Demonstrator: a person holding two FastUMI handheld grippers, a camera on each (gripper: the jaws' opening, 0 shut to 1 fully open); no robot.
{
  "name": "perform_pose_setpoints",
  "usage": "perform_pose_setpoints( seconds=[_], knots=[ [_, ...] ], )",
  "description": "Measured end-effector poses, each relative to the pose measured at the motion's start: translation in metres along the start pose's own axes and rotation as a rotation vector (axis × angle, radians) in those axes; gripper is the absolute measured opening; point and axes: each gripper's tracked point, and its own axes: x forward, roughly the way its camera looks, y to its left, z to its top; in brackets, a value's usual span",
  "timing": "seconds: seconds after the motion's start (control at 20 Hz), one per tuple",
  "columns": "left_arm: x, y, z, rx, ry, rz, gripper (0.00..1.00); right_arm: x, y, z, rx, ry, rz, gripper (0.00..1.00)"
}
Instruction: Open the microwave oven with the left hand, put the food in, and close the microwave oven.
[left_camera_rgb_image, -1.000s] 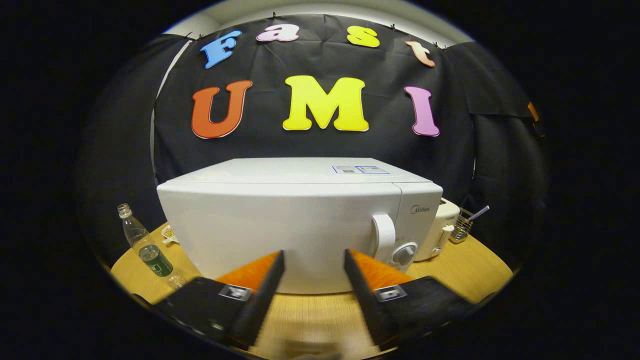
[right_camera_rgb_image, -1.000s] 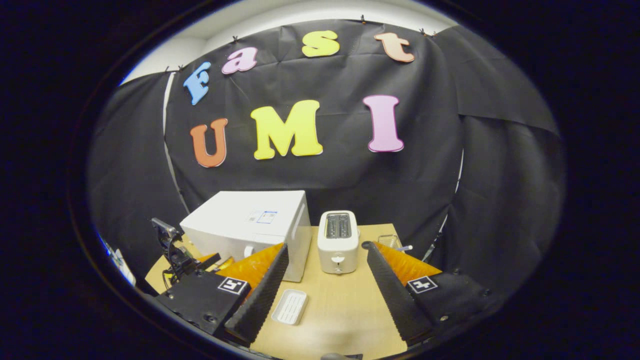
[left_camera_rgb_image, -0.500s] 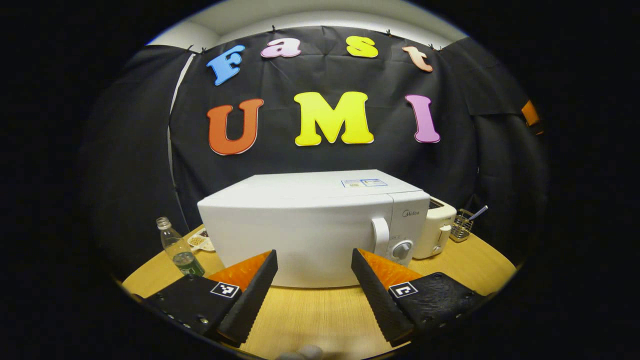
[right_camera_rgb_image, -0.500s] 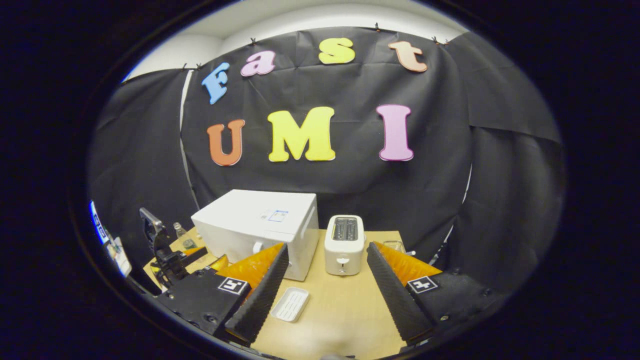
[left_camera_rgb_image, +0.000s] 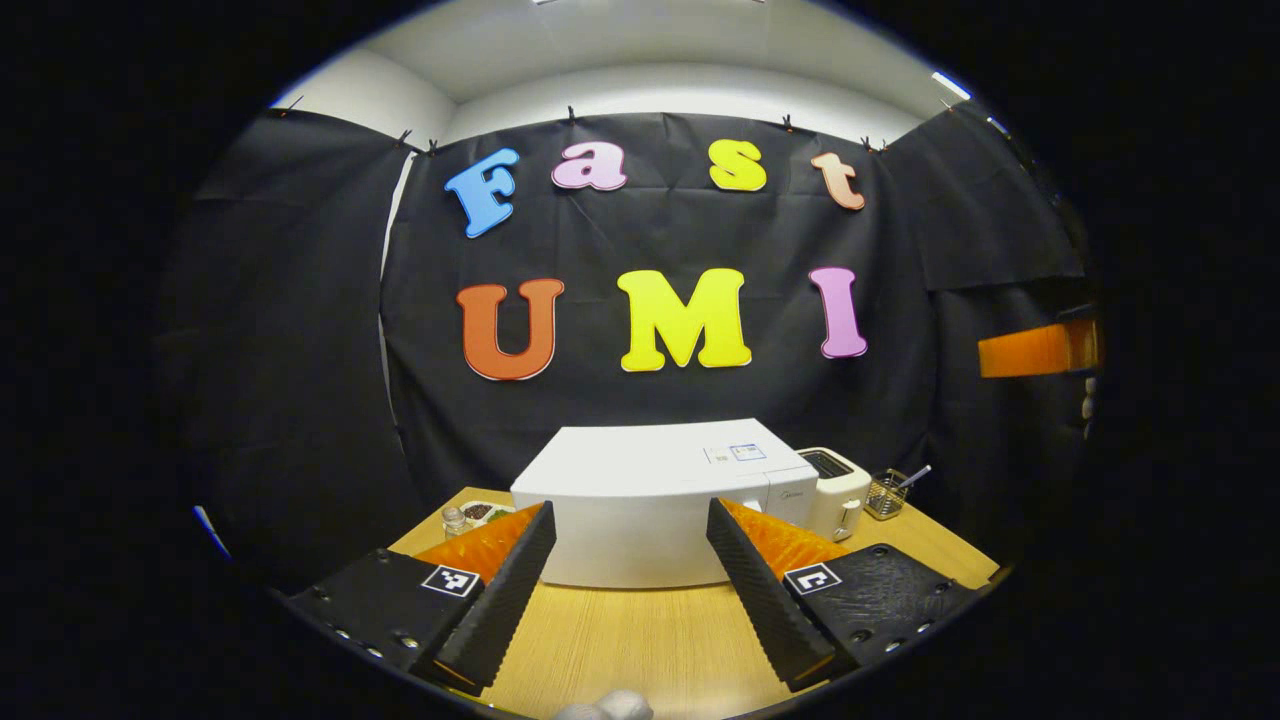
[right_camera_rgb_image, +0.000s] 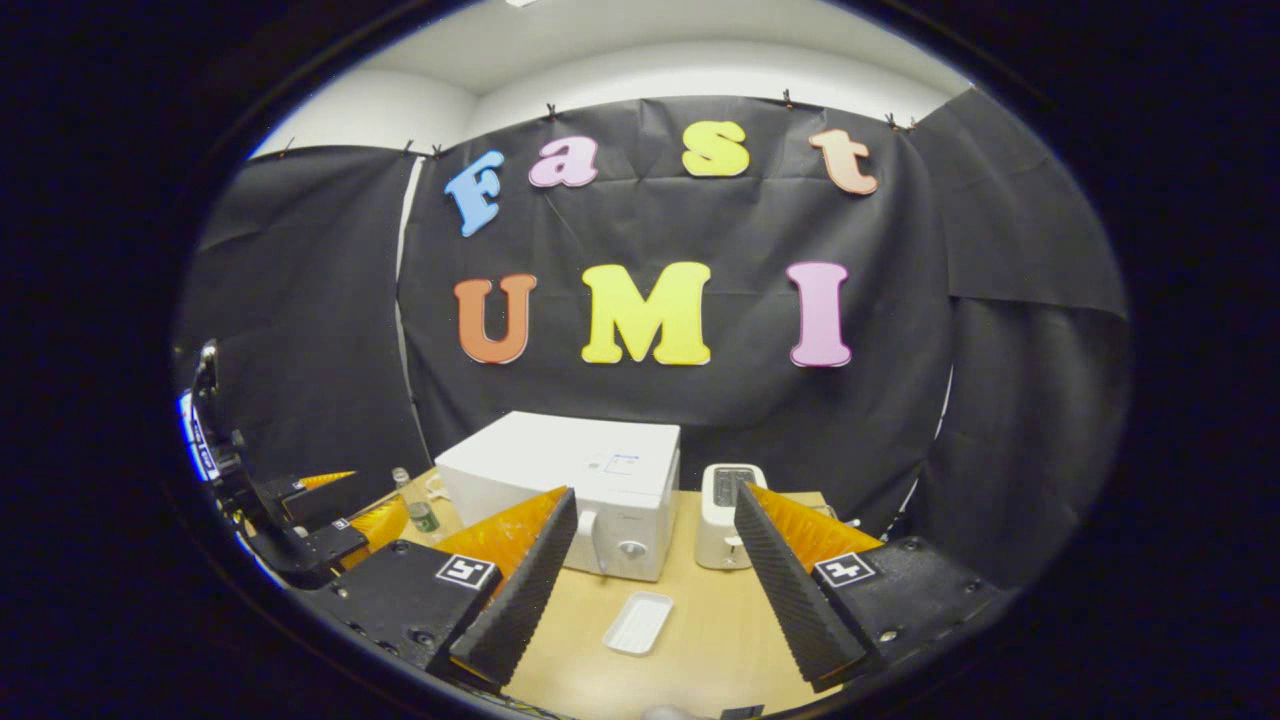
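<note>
table (right_camera_rgb_image: 700, 650) wood | on it: microwave (right_camera_rgb_image: 560, 490), toaster (right_camera_rgb_image: 722, 500), white tray (right_camera_rgb_image: 640, 622), bottle (right_camera_rgb_image: 424, 516)

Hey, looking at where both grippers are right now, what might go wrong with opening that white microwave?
1. The left gripper hangs open, well back from the white box-shaped microwave oven; its white door handle is narrow, so the reach may miss it.
2. The white two-slot toaster stands close beside the microwave's control side, so a wide approach may bump it.
3. The white ribbed rectangular tray lies in front and may get knocked.
</note>
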Motion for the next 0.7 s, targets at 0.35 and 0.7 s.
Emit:
perform_pose_setpoints(
  seconds=[0.35, 0.7],
  knots=[
    [-0.049, 0.042, 0.058, -0.022, -0.054, -0.029, 0.95, -0.041, 0.048, 0.019, -0.009, -0.088, -0.038, 1.0],
    [-0.067, 0.067, 0.082, 0.012, -0.087, -0.043, 0.95, -0.059, 0.065, 0.021, 0.035, -0.118, -0.095, 1.0]
  ],
)
